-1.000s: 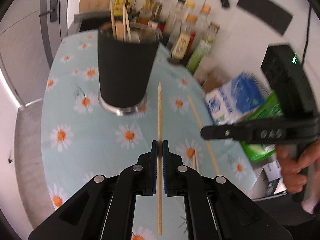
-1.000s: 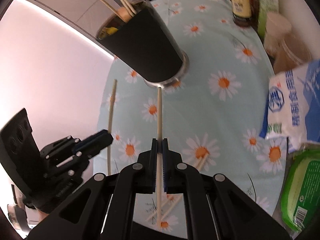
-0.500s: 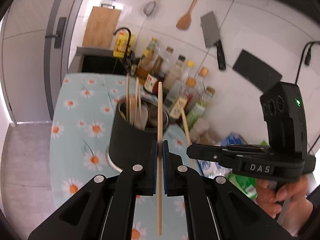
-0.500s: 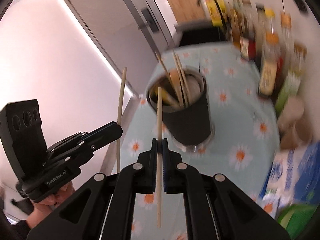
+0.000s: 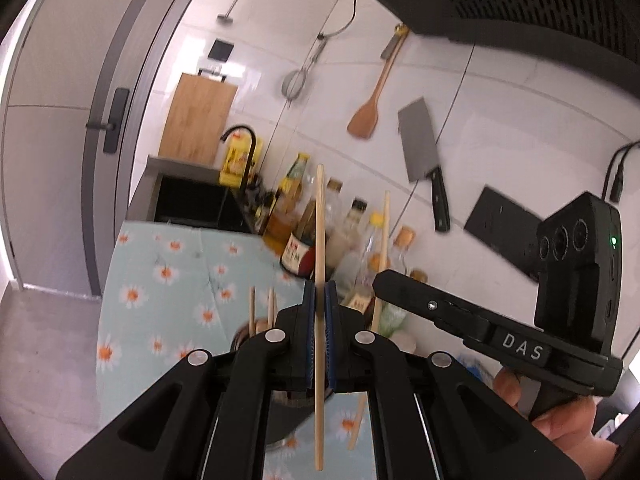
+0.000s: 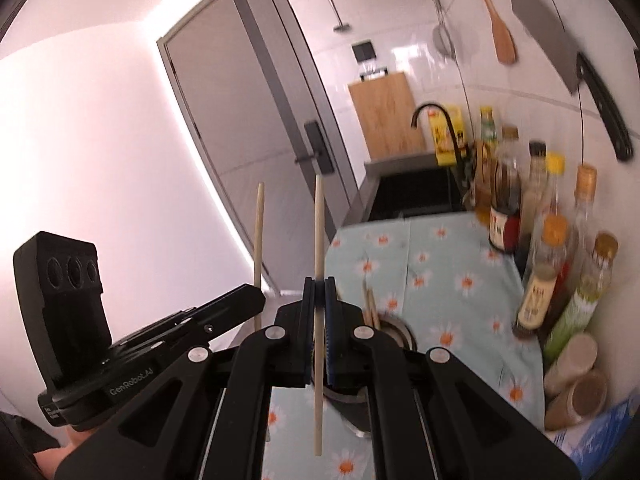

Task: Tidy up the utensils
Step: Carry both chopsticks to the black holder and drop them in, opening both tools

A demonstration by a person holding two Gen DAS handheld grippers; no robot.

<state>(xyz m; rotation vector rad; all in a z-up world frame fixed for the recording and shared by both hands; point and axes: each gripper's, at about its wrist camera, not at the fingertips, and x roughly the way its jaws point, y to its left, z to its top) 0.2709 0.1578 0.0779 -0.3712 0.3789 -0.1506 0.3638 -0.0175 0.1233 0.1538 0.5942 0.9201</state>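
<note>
My left gripper [image 5: 319,292] is shut on a wooden chopstick [image 5: 319,224] held upright, raised above the dark utensil cup [image 5: 280,412], which is mostly hidden behind my fingers. My right gripper [image 6: 319,286] is shut on another upright chopstick [image 6: 319,232], also above the cup [image 6: 394,330]. Several chopsticks [image 5: 252,310] stand in the cup. In the left wrist view the right gripper [image 5: 380,280] holds its chopstick [image 5: 385,232] just to the right. In the right wrist view the left gripper [image 6: 256,300] holds its chopstick [image 6: 259,232] to the left.
The daisy-print tablecloth [image 6: 440,264] covers the counter. Sauce bottles [image 6: 536,200] line the back wall beside a black sink [image 5: 192,204] and tap. A cleaver [image 5: 420,148], wooden spatula [image 5: 366,120] and cutting board [image 5: 198,118] are on the wall. Spice jars [image 6: 572,376] stand at right.
Both grippers have lifted their chopsticks off the table and tilted them upright, rising over the cup. The view now points at the wall instead of the tabletop.
</note>
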